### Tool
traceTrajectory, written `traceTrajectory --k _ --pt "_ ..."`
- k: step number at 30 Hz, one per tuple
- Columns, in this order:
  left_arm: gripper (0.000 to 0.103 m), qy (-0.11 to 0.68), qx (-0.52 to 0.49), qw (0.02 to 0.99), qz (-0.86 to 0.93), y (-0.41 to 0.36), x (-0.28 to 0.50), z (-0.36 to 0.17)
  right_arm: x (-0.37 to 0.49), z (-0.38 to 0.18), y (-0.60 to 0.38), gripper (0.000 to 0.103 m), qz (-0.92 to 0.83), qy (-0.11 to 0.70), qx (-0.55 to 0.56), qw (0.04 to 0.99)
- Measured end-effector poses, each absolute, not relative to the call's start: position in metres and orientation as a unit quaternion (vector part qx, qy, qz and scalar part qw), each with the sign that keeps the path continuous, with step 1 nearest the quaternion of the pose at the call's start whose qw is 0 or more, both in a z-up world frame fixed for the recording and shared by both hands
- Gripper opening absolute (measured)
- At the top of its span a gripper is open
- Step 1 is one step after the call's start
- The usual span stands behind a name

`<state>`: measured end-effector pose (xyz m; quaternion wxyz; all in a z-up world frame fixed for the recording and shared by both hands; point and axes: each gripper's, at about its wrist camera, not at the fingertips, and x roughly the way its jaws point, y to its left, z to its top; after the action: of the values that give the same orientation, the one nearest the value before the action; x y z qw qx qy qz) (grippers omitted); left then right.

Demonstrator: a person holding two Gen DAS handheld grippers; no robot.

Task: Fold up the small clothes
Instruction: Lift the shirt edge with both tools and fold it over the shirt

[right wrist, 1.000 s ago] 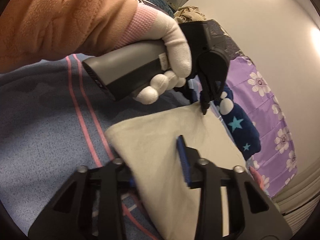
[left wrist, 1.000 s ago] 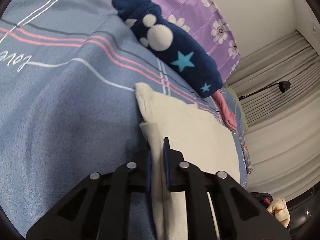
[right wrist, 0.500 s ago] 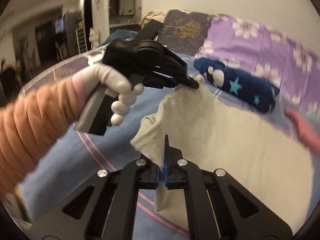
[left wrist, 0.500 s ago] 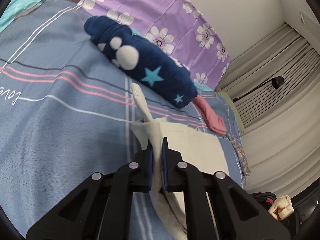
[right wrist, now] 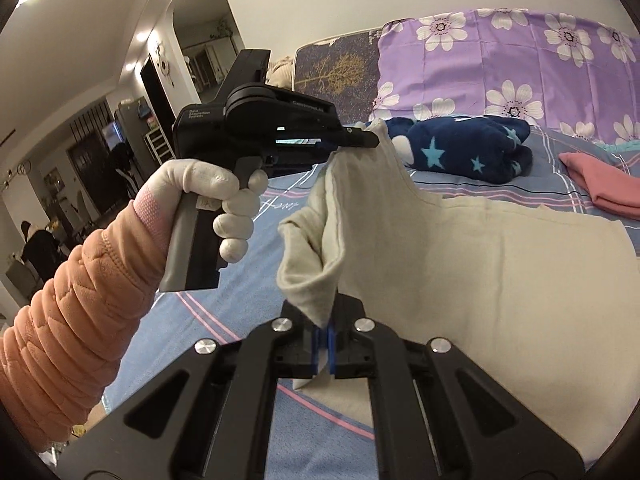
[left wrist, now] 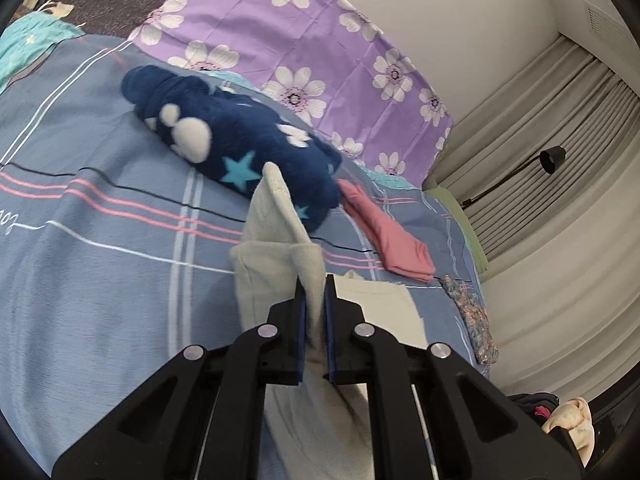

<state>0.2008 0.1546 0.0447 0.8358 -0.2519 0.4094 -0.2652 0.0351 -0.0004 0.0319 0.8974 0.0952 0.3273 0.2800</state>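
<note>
Your left gripper (left wrist: 315, 300) and right gripper (right wrist: 325, 330) each pinch the cream garment (right wrist: 480, 264) tight, lifting its edge mid-frame above the bedspread (left wrist: 100, 220).

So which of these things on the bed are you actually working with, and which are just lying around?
In use:
cream garment
left tool, clamped on it
right tool, clamped on it

Lying about:
navy star blanket
pink folded cloth
purple flowered pillow
small floral cloth

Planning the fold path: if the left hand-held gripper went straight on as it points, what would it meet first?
Probably the navy star-print fleece lying just beyond the raised cream garment it holds; depth is unclear.
</note>
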Motion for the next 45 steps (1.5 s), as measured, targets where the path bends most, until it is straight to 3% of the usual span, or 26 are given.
traceTrajectory --k 13,28,45 --pt "0.007 0.422 -0.182 0.83 -0.316 0.013 0.204 0.067 0.008 0.029 -0.133 0.003 0.239 0.298 0.216 0.898" --pt "0.007 0.474 -0.064 0.813 -0.333 -0.138 0.194 0.023 -0.033 -0.028 -0.227 0.003 0.175 0.326 0.304 0.878" --pt "0.009 0.501 -0.014 0.806 -0.314 -0.189 0.203 -0.018 -0.036 -0.054 -0.254 0.003 0.127 0.35 0.344 0.862"
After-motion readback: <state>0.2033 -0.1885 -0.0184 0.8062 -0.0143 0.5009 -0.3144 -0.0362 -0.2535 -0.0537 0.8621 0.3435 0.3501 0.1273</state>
